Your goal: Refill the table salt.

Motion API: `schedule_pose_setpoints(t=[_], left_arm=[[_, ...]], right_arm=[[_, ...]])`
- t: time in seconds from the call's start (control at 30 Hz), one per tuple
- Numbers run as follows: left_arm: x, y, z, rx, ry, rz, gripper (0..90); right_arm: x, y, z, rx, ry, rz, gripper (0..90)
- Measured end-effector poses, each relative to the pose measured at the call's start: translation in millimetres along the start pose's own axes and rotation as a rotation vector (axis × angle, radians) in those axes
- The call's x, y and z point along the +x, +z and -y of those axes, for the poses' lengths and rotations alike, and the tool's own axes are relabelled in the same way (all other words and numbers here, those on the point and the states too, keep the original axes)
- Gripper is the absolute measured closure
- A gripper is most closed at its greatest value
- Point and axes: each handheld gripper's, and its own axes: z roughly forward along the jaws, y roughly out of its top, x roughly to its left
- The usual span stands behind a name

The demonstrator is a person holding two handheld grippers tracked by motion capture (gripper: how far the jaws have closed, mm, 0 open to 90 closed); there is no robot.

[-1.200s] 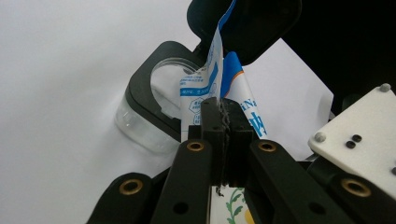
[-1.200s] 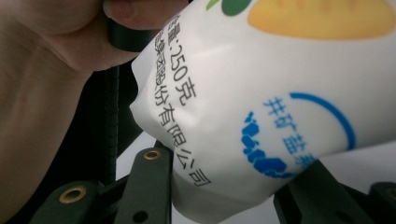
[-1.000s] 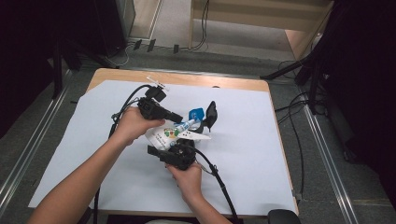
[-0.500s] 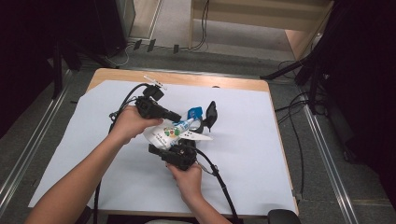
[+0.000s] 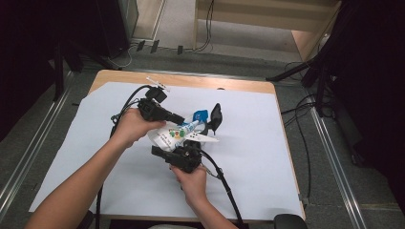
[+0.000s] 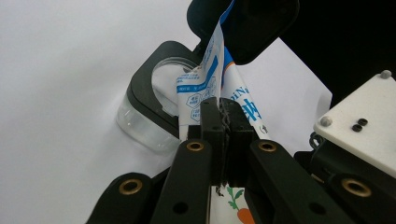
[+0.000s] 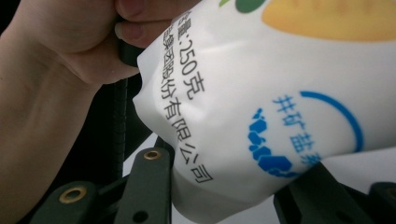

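A white salt pouch [image 5: 175,135] with blue print and vegetable pictures is held between both grippers above the white sheet. My left gripper [image 5: 181,120] is shut on its upper edge, and the pinched jaws [image 6: 223,122] show the pouch [image 6: 205,79] rising to its blue tip. Just beyond that tip sits a clear container [image 6: 145,122] with a black rim, its black lid [image 5: 216,117] flipped up. My right gripper [image 5: 187,151] clamps the pouch's lower end. The bulging pouch [image 7: 261,107] sits between the right gripper [image 7: 229,196] jaws.
A white sheet [image 5: 286,157] covers the wooden table [image 5: 229,85]. The person's left hand [image 7: 60,56] is close beside the pouch. Cables [image 5: 224,183] trail from both grippers toward the near edge. Dark stands and floor cables surround the table.
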Motion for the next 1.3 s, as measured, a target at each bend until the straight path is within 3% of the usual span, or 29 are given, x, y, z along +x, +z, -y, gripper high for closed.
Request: schedule_pose_setpoints(t=[0.17,0.43,0.57,0.73,1.0,1.17,1.3], left_arm=[[0.8,0.6,0.3,0.001,-0.018,-0.004,90.0],[-0.5,-0.3,0.3,0.004,-0.019,0.004,89.7],[-0.6,-3.5,0.2,-0.006,-0.007,0.006,86.0],[-0.5,-5.1,0.0,-0.009,0.0,0.001,88.2],[-0.4,-2.9,-2.9,-0.002,-0.02,0.013,88.1],[-4.1,-4.1,-5.4,0.001,0.024,-0.006,83.6],[-5.0,-6.2,-5.3,0.0,0.029,-0.025,81.5]], right_arm=[[0.9,1.4,-1.2,0.009,-0.018,0.015,63.3],[1.0,1.2,-0.9,0.008,-0.024,0.026,70.0],[0.4,-0.6,-1.2,-0.013,-0.003,0.004,71.3],[0.7,-0.4,-0.5,-0.034,0.016,-0.014,71.5],[0.7,-1.0,1.0,-0.053,0.029,-0.017,71.5],[0.7,-2.5,2.3,-0.07,0.031,-0.014,71.6],[1.3,-3.6,2.9,-0.073,0.022,-0.009,71.7]])
